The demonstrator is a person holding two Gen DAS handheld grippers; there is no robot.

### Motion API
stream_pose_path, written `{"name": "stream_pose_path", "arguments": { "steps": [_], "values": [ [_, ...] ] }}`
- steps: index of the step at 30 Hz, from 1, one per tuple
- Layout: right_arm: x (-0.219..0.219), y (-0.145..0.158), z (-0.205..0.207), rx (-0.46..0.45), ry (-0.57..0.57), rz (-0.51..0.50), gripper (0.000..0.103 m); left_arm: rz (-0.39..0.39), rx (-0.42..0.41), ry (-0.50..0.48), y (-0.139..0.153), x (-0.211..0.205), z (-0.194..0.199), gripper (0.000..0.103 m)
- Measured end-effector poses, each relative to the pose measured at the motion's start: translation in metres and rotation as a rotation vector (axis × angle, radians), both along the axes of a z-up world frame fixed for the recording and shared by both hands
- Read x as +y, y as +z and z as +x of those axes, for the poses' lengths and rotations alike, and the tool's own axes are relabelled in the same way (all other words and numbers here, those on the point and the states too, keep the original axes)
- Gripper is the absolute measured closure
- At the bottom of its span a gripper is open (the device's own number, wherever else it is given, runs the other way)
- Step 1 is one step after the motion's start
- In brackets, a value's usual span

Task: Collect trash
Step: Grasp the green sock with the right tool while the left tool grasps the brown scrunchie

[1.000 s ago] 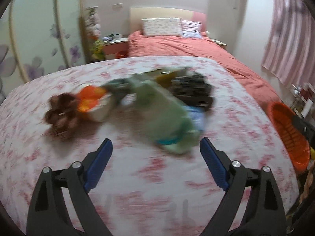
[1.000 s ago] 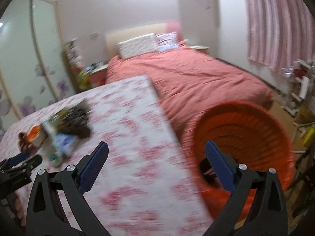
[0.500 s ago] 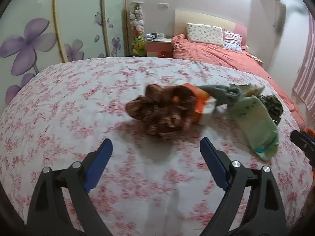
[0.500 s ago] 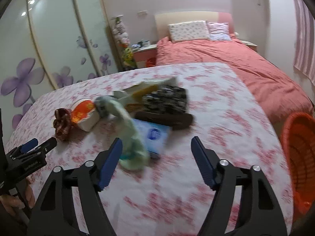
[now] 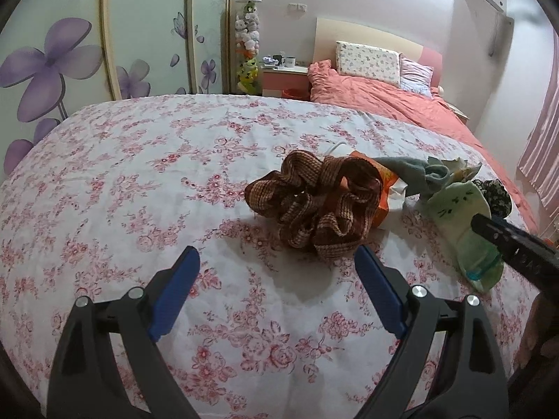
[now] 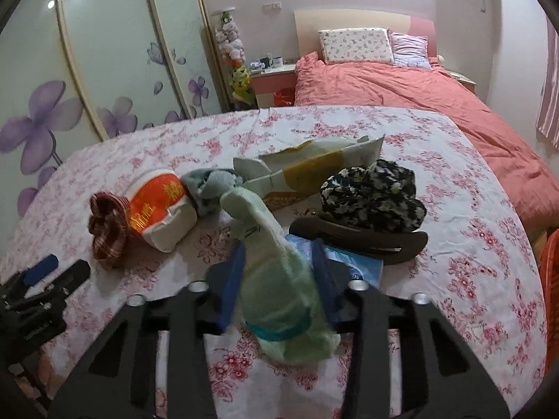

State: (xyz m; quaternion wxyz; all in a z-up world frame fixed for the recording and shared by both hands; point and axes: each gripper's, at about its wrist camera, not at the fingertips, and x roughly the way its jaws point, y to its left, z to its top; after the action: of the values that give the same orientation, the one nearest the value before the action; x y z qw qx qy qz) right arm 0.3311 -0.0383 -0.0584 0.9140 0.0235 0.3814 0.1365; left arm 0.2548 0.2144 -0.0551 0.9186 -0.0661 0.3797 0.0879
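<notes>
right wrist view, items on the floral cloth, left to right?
brown plaid scrunchie → orange-and-white carton → grey-blue sock → pale green sock, right gripper shut on it → black floral scrunchie → orange basket at the edge.

A home bedroom: a bed (image 6: 401, 87) with a coral duvet, floral pillow (image 6: 356, 45) and pale headboard (image 5: 367, 33) stands against the far wall. A wardrobe (image 5: 70, 52) with purple flower sliding doors lines the left side, a small nightstand (image 5: 284, 78) beside the bed, pink striped curtains (image 5: 545, 146) at right.
</notes>
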Motion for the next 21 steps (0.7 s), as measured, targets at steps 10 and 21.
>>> {"name": "stream_pose_path", "arguments": {
  "steps": [10, 21],
  "values": [
    [-0.020, 0.005, -0.016, -0.017, -0.003, 0.043, 0.097, -0.015, 0.021, -0.009, -0.006, -0.014, 0.024, 0.015],
    [-0.034, 0.000, -0.020, 0.004, -0.016, 0.068, 0.097, 0.016, 0.072, 0.002, -0.019, -0.018, 0.050, 0.046]
  ]
}}
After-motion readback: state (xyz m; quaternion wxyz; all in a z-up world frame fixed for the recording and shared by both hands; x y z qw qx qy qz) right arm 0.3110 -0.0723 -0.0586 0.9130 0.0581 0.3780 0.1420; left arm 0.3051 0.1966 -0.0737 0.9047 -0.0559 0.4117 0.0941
